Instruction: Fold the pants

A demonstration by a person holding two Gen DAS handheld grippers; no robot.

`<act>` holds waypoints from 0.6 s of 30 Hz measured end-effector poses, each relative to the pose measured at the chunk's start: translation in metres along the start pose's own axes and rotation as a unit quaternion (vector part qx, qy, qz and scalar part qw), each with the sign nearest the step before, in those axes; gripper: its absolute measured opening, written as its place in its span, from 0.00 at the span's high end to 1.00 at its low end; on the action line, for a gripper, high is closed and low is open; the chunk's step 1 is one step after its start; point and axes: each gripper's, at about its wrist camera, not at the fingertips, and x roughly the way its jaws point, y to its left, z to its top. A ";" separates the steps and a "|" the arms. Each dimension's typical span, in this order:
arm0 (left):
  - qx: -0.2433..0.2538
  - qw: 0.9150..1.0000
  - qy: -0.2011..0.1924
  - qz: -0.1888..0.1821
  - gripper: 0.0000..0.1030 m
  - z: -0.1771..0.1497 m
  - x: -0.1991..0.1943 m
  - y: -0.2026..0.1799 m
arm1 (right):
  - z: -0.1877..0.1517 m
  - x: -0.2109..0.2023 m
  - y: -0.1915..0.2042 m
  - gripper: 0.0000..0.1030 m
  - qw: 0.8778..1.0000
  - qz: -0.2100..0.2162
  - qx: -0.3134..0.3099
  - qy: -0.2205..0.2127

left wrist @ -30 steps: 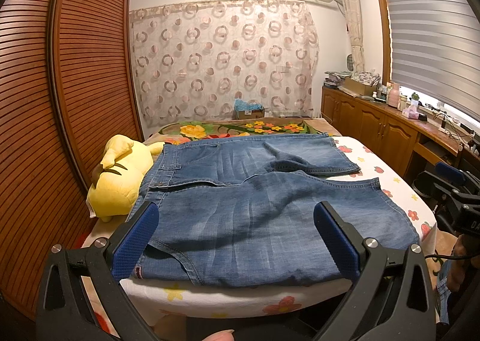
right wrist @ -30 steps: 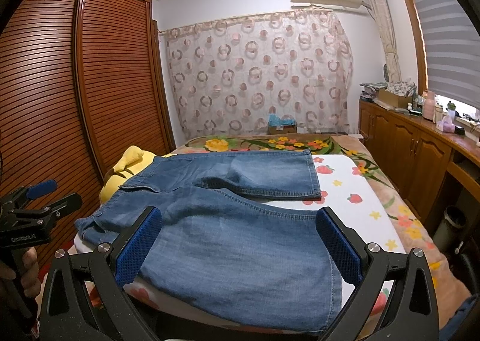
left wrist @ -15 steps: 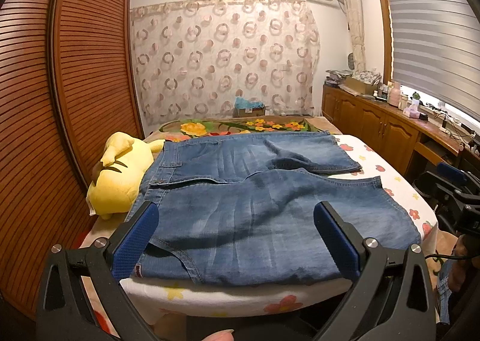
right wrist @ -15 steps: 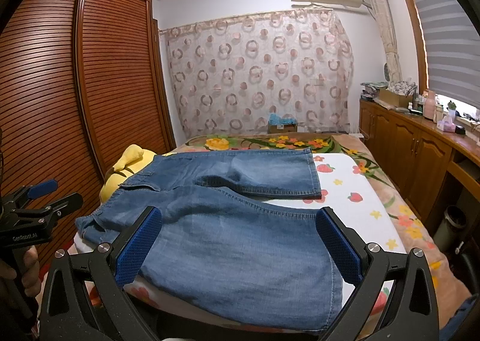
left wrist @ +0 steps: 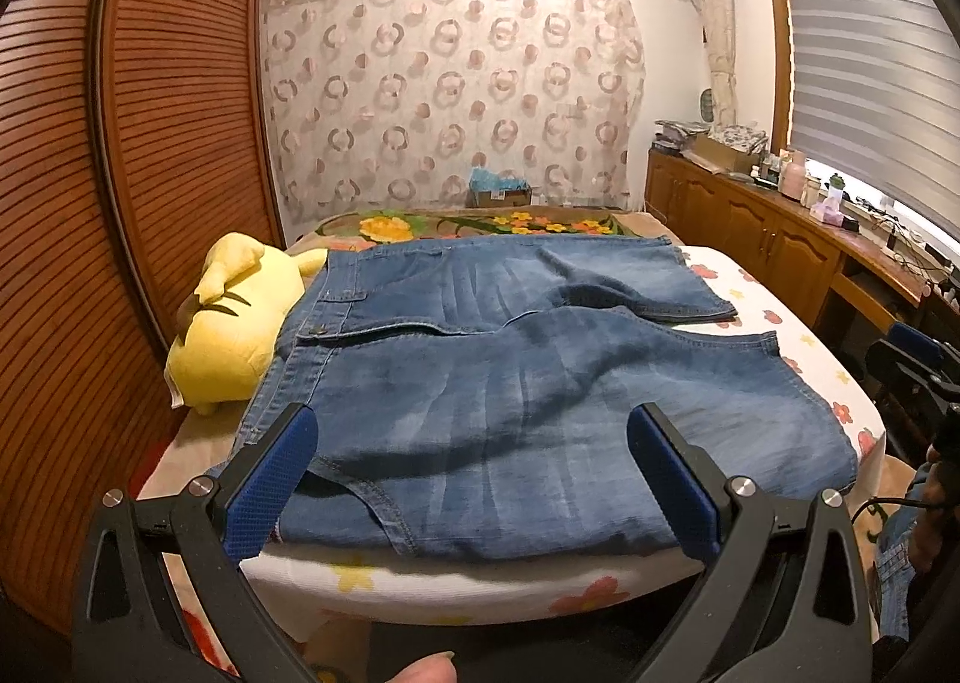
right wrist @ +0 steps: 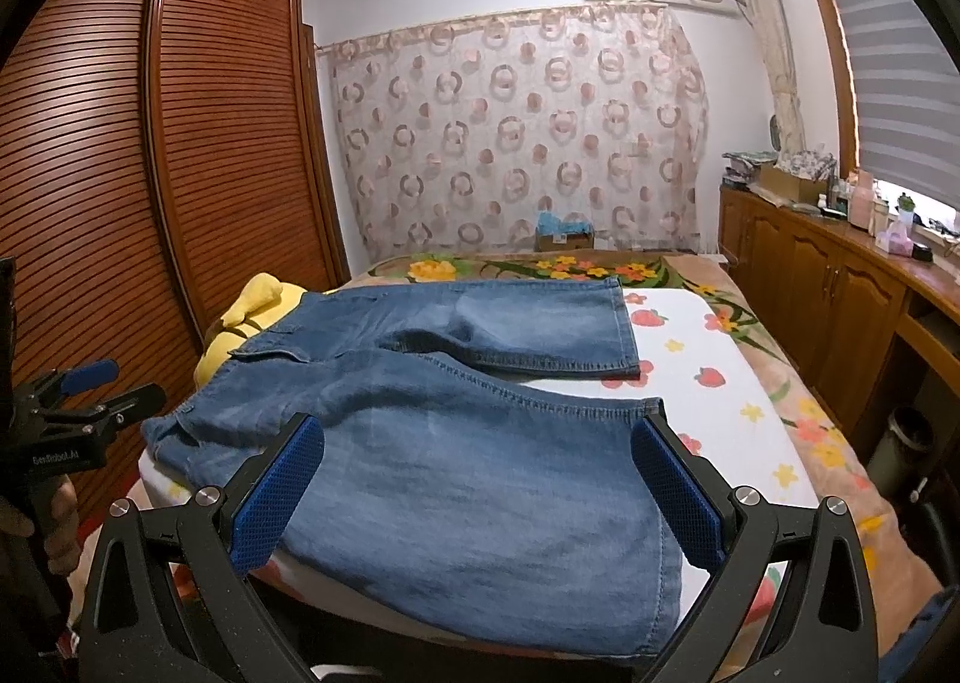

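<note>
Blue denim pants (left wrist: 510,383) lie spread flat on the bed, waistband to the left, both legs pointing right, the near leg at the bed's front edge. They also show in the right wrist view (right wrist: 456,443). My left gripper (left wrist: 471,443) is open and empty, held just above the near edge at the waist end. My right gripper (right wrist: 480,452) is open and empty, above the near leg's hem end. The left gripper also shows at the left of the right wrist view (right wrist: 84,389).
A yellow plush toy (left wrist: 234,323) lies by the waistband at the bed's left side. The floral bed sheet (left wrist: 762,317) shows to the right. A wooden wardrobe (left wrist: 120,173) stands left, wooden cabinets (left wrist: 768,239) right, and a curtain (left wrist: 450,89) behind.
Both grippers have edged slightly forward and lower toward the pants. The pants have not moved, and both grippers stay open.
</note>
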 end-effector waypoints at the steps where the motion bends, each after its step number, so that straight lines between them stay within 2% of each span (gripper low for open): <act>1: -0.001 1.000 0.000 0.000 0.00 -0.002 -0.001 0.000 | 0.000 0.000 -0.001 0.01 1.000 -0.001 0.000 0.001; 18: -0.018 0.999 0.025 0.023 0.00 -0.024 0.028 0.035 | -0.007 0.032 -0.013 0.01 0.999 -0.031 0.002 0.044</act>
